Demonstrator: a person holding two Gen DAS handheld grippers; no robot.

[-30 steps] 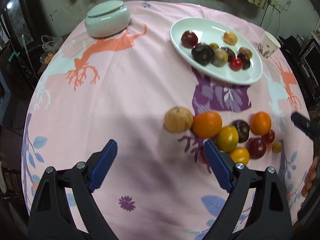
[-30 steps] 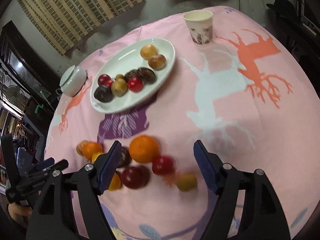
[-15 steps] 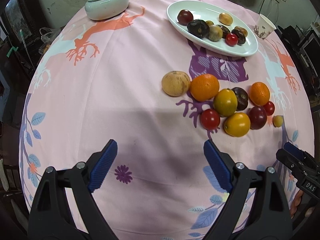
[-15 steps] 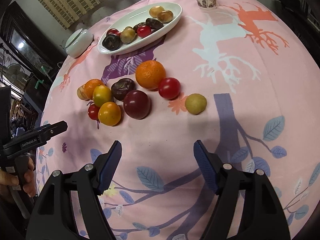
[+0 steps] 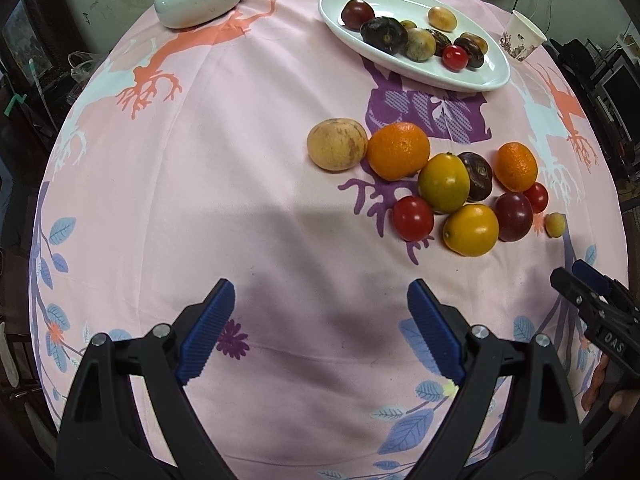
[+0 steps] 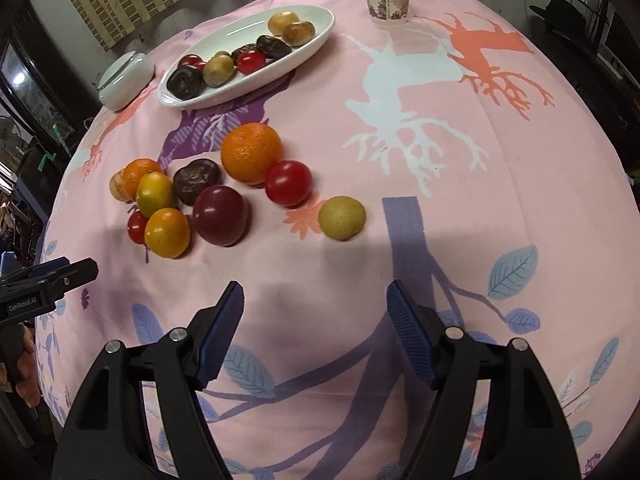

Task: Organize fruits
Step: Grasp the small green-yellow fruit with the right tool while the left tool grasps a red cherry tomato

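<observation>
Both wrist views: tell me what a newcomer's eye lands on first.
The loose fruit cluster on the pink tablecloth, oranges and red tomatoes brightest. Behind it sits a white oval plate already holding small fruits. Both the left gripper and right gripper hover open in front, holding nothing.

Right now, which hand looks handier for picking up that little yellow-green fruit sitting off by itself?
The right gripper, probably. The small yellow-green fruit lies just ahead of its open jaws, apart from the pile. For the left gripper it sits far off to the side.
</observation>
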